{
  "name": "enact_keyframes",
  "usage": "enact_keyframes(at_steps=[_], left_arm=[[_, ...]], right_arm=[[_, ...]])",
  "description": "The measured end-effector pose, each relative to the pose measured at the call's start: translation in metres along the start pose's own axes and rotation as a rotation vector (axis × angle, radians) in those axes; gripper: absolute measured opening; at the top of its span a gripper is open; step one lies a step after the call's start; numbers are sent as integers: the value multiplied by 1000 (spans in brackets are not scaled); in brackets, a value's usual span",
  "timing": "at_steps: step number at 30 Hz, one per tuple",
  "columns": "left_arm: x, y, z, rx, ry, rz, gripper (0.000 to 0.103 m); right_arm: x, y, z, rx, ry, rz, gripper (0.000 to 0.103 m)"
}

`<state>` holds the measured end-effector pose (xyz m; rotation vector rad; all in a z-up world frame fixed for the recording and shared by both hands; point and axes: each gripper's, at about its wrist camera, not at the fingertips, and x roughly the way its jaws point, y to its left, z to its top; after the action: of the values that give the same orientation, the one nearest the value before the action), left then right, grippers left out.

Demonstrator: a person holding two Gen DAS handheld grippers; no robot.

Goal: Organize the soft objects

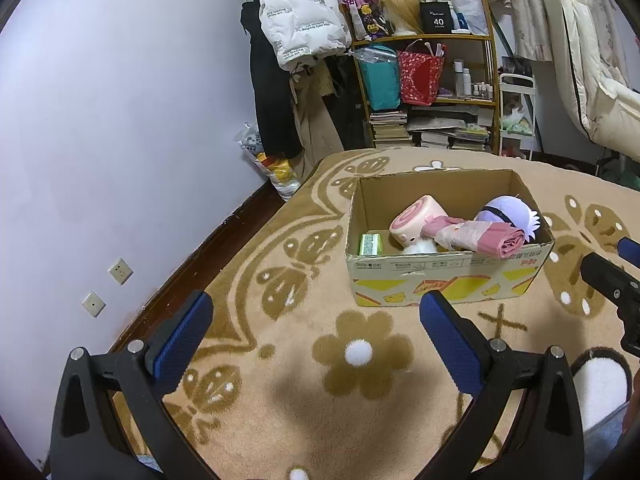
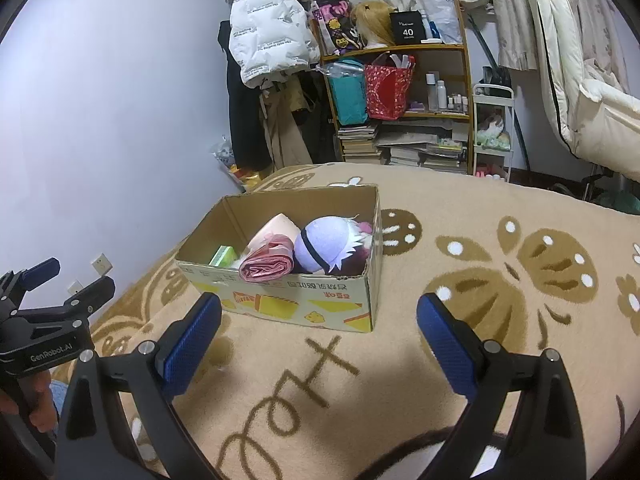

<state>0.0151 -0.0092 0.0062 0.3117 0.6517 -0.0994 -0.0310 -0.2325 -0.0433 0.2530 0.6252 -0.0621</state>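
Observation:
An open cardboard box (image 1: 436, 276) stands on the beige patterned rug; it also shows in the right wrist view (image 2: 296, 300). Inside lie a pink round plush (image 1: 416, 218), a pink rolled cloth (image 1: 480, 234), a lavender plush with a black band (image 1: 506, 212) and a green packet (image 1: 370, 244). The same lavender plush (image 2: 326, 242), rolled cloth (image 2: 268, 266) and green packet (image 2: 224, 256) show in the right wrist view. My left gripper (image 1: 316, 320) is open and empty, short of the box. My right gripper (image 2: 320, 320) is open and empty, just in front of the box.
The rug (image 1: 280, 360) covers the floor up to a lavender wall (image 1: 120, 140). Behind stand a wooden shelf (image 1: 432, 80) with bags and books, hanging coats (image 1: 296, 20) and a white chair (image 1: 592, 80). A white slipper (image 1: 600, 388) sits at the lower right.

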Motion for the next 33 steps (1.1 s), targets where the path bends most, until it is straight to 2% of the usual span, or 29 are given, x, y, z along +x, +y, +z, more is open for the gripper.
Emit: enact_keyframes(at_steps=[33], left_arm=[[5, -7, -6, 12, 12, -9, 102]], right_arm=[[0, 0, 0, 6, 2, -1, 102]])
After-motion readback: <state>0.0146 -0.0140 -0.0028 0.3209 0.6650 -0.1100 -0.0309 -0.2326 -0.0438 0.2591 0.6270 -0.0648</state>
